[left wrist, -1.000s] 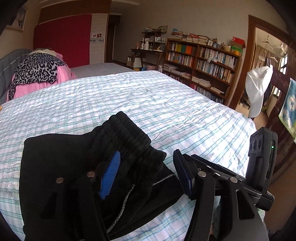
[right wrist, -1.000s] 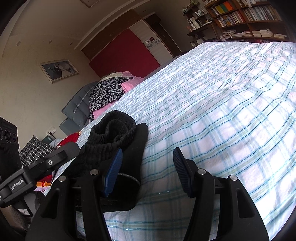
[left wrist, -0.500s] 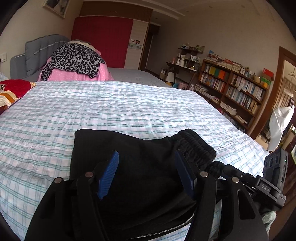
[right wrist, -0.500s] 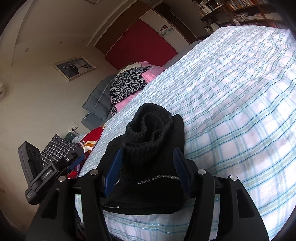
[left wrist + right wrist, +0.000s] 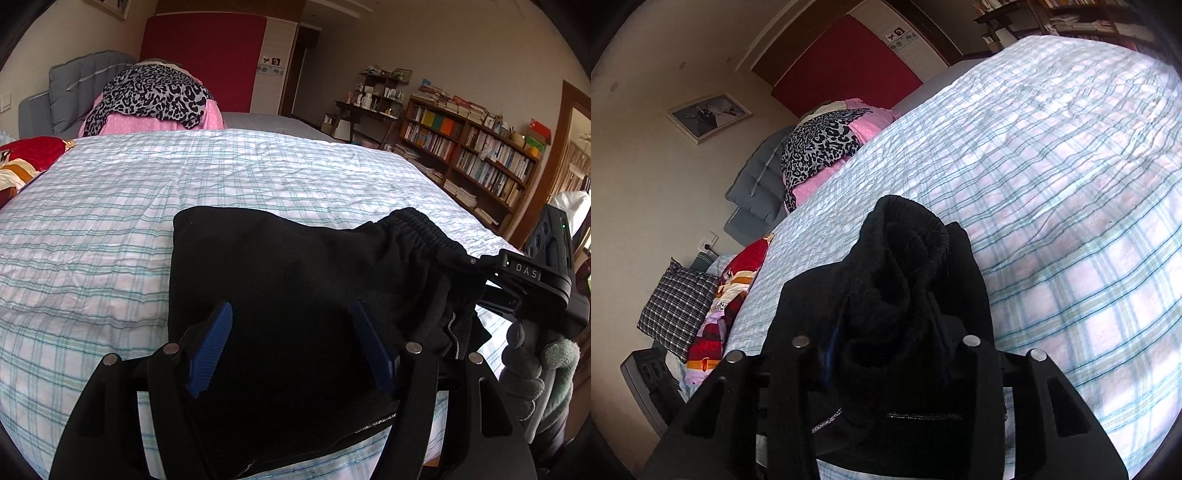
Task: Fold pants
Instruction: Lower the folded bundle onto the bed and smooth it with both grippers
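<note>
Black pants (image 5: 295, 266) lie folded on the plaid bed cover (image 5: 110, 221) near its front edge. My left gripper (image 5: 291, 343) hovers over the flat folded part, its blue pads (image 5: 210, 347) apart and its jaws opening, with only cloth below them. In the right wrist view the bunched elastic waistband (image 5: 905, 236) stands up between the fingers of my right gripper (image 5: 886, 347), whose jaws are closing and pinch the cloth. From the left wrist view, that right gripper (image 5: 480, 266) grips the waistband end, held by a gloved hand (image 5: 528, 373).
A leopard-print cloth on a pink pile (image 5: 155, 96) sits at the head of the bed by a grey headboard (image 5: 66, 81). Red bedding (image 5: 33, 151) and a checked pillow (image 5: 676, 302) lie on the left. Bookshelves (image 5: 480, 155) line the right wall.
My right gripper slid in around the raised waistband and closed on it. My left gripper swung across onto the flat folded part, its pads a little wider apart.
</note>
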`<action>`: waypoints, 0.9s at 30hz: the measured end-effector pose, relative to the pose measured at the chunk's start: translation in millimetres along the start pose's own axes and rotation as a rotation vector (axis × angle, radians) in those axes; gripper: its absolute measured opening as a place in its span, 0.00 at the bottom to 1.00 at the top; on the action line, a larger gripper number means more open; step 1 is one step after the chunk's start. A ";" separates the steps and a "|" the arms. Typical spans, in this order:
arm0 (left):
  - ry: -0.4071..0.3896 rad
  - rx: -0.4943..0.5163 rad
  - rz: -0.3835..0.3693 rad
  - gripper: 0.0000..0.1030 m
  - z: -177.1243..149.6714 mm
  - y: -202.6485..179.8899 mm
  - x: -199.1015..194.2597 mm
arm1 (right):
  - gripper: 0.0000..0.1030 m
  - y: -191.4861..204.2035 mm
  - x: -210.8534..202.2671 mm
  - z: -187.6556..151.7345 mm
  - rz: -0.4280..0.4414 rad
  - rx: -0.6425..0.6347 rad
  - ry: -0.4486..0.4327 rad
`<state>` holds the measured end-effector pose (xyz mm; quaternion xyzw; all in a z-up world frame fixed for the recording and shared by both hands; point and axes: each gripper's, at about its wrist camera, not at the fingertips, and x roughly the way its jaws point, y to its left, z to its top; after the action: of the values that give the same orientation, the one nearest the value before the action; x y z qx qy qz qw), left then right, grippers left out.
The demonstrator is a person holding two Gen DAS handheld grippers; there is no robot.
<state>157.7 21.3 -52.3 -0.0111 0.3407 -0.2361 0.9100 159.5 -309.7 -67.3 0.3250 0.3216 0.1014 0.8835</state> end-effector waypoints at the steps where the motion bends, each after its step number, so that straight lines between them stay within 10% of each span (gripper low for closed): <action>1: 0.003 0.009 -0.003 0.66 -2.0 -0.2 0.3 | 0.31 3.6 -2.7 -1.2 -0.005 -0.027 -0.011; 15: 0.035 0.135 -0.008 0.69 -31.6 -8.9 11.4 | 0.31 -36.3 -34.2 -36.7 0.029 -0.016 -0.053; 27: 0.032 0.147 -0.012 0.72 -34.1 -16.7 9.0 | 0.50 13.6 -76.9 -34.6 -0.142 -0.248 -0.261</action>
<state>135.3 7.3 -80.9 0.0574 0.3367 -0.2661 0.9014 78.6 -311.5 -40.1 0.2006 0.2113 0.0347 0.9560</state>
